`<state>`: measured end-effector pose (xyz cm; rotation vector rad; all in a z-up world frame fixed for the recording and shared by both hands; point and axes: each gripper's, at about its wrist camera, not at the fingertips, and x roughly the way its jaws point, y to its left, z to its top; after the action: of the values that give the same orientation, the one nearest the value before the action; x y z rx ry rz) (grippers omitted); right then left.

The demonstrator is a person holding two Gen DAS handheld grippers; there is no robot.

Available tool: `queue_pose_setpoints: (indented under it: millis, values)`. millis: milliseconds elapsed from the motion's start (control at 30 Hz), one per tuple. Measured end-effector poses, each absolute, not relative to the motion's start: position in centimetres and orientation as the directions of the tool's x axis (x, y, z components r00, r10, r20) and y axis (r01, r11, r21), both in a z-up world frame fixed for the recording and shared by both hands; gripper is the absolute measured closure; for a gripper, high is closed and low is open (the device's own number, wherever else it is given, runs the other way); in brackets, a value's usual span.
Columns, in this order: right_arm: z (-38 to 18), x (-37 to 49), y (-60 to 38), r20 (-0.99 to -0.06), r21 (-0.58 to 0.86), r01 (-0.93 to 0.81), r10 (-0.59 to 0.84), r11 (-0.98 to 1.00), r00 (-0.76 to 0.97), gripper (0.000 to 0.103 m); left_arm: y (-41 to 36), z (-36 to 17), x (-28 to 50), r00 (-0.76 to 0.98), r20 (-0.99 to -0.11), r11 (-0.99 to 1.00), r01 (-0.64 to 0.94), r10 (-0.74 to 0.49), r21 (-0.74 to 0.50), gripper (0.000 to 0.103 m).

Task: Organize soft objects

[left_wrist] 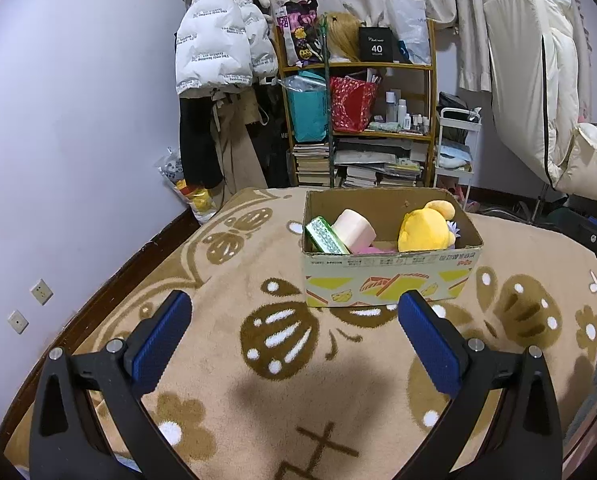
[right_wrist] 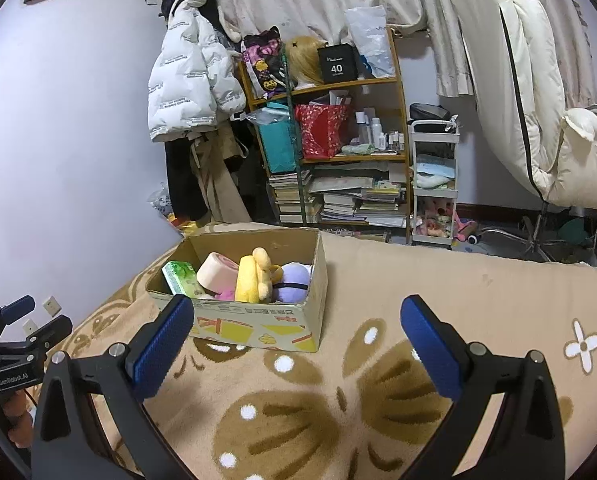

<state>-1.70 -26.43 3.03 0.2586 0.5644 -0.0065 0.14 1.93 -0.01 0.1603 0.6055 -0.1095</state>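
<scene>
Beige fleece blanket (left_wrist: 338, 400) with brown butterfly prints is what you're working over, and the cardboard box (left_wrist: 390, 280) sits right on it, a bit ahead of both your tools. Your left gripper (left_wrist: 294, 312) is spread wide with nothing between the blue pads (left_wrist: 160, 340), hovering above the blanket short of the box. Same story for your right gripper (right_wrist: 298, 320): wide apart, empty, with its left pad lining up in front of the box's near corner in that view.

The soft stuff is all inside the box. From the left wrist view you've got a green tissue pack (left_wrist: 325, 236) leaning on its edge at the left end, a pale pink roll (left_wrist: 354, 227) just beside it, some pink thing (left_wrist: 372, 247) low in the middle that I can't identify, and a yellow plush toy (left_wrist: 426, 227) at the right end. The right wrist view also shows a lavender plush ball (right_wrist: 294, 282) with a dark band tucked against the yellow plush.

Behind the blanket there's a wooden shelf (left_wrist: 430, 92) jammed with books, bags and bottles, a white puffer jacket (left_wrist: 218, 36) hanging to its left, and a small white cart (right_wrist: 434, 184) to its right.
</scene>
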Motion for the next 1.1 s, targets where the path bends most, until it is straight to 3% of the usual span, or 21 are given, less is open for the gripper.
queue_pose_setpoints:
  millis: [1100]
  values:
    - [1.8, -1.0, -26.8, -0.545, 0.253, 0.095, 0.061, 0.963, 0.836, 0.0, 1.8, -0.7, 1.0, 0.814, -0.579, 0.979, 0.149, -0.041, 0.141, 0.001]
